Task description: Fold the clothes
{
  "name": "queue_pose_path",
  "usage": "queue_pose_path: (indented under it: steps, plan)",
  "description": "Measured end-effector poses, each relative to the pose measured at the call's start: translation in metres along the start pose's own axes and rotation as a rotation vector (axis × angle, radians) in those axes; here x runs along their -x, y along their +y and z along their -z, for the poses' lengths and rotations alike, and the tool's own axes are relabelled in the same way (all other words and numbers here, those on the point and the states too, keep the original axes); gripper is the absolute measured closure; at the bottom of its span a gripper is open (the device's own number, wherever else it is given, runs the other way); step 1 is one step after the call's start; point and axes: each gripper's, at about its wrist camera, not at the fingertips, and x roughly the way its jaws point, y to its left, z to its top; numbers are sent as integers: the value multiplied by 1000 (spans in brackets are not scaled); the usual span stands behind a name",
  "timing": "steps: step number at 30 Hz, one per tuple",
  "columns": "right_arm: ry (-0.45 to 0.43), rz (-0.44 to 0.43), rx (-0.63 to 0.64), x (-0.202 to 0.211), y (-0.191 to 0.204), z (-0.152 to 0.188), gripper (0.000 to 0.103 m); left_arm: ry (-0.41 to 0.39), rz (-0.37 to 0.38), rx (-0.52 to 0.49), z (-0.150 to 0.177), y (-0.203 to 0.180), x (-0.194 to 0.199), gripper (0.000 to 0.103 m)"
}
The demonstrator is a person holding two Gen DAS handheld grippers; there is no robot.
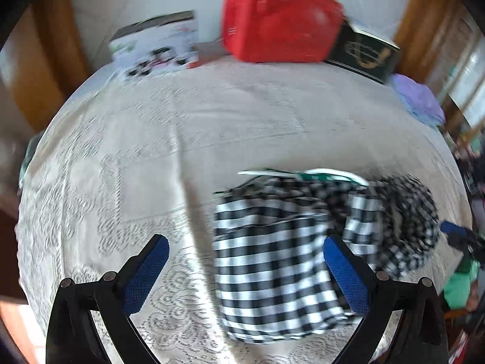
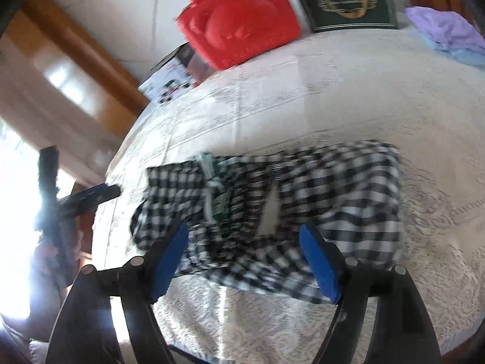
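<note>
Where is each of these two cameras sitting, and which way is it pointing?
Left wrist: rides the left gripper, looking forward across the lace-covered table at the black-and-white checked garment; its own blue-padded open fingers show.
Right wrist: rides the right gripper, tilted, over the same garment; its open fingers show, and the left gripper sits at its left edge.
Shared: garment, red plastic handbag, dark green box.

Left gripper [image 1: 246,242]: lower frame, jaws spread wide, nothing between the blue pads [image 1: 145,276]. Checked garment [image 1: 272,261]: lower centre-right, crumpled on the lace tablecloth [image 1: 121,166], partly behind the right pad. Upper frame: red bag [image 1: 279,21], printed box [image 1: 157,42] at its left, dark green box [image 1: 363,54] at its right. Purple cloth [image 1: 419,100]: upper right. Right gripper [image 1: 460,236]: right edge, jaw state indeterminate.
</note>
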Motion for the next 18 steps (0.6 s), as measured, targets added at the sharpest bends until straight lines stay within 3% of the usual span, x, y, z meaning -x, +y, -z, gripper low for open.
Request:
queue_pose_path:
  steps: [7, 9, 11, 15, 18]
  plan:
    - [28, -33, 106, -18, 48, -22, 27, 38, -83, 31, 21, 8, -24, 1]
    - [36, -43, 136, -23, 62, -28, 53, 80, -84, 5, 29, 4, -36, 1]
    - [43, -52, 166, -28, 75, -34, 58, 133, -85, -52, 40, -7, -52, 1]
    - [58, -71, 243, -46, 111, -48, 58, 173, 7, -86, 55, -25, -65, 1]
    - [138, -79, 262, -80, 131, -56, 58, 182, 35, -90, 60, -27, -68, 1]
